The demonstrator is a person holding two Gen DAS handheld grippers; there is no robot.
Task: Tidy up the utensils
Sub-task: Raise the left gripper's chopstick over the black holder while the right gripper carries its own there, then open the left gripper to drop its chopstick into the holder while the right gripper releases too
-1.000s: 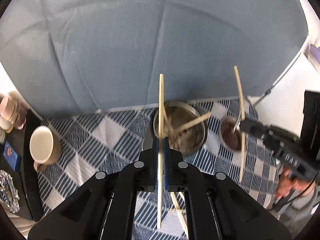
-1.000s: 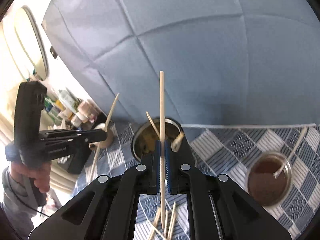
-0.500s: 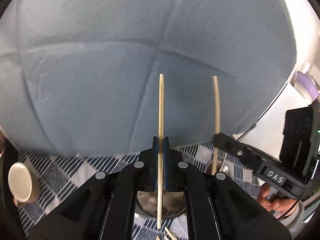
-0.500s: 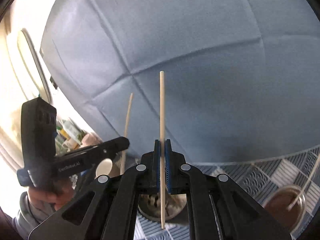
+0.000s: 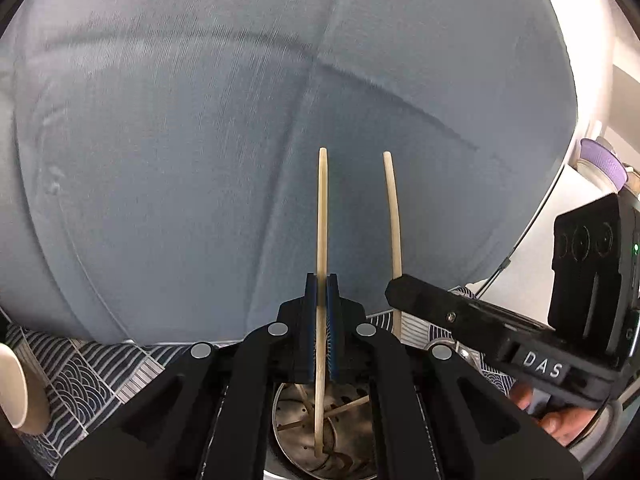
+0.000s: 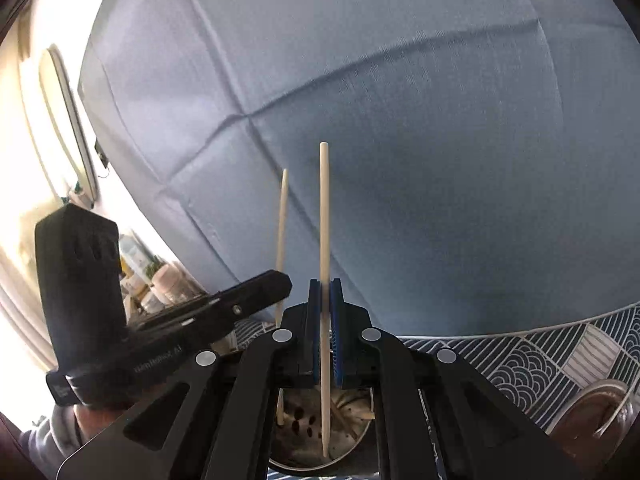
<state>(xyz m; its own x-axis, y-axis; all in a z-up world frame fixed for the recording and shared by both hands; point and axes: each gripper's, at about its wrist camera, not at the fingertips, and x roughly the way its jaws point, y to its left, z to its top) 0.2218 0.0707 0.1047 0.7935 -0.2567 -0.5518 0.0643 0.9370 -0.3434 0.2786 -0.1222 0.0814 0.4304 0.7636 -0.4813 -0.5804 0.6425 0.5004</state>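
My left gripper (image 5: 321, 280) is shut on a wooden chopstick (image 5: 321, 224) held upright, its lower tip inside a metal perforated holder (image 5: 288, 436) that contains several other chopsticks. My right gripper (image 6: 325, 284) is shut on a second chopstick (image 6: 324, 216), also upright, its lower tip in the same holder (image 6: 360, 436). The right gripper also shows in the left wrist view (image 5: 396, 286) with its chopstick (image 5: 393, 208). The left gripper shows in the right wrist view (image 6: 280, 280) with its chopstick (image 6: 281, 220).
The holder stands on a blue and white patterned cloth (image 5: 88, 376). A beige mug (image 5: 16, 392) is at the left. A glass jar of brown stuff (image 6: 592, 420) with a stick in it is at the right. A blue cushioned backdrop (image 5: 240, 120) rises behind.
Both grippers have tilted up and moved over the metal holder, bringing the two chopsticks close together. The lower tips have come down into the holder.
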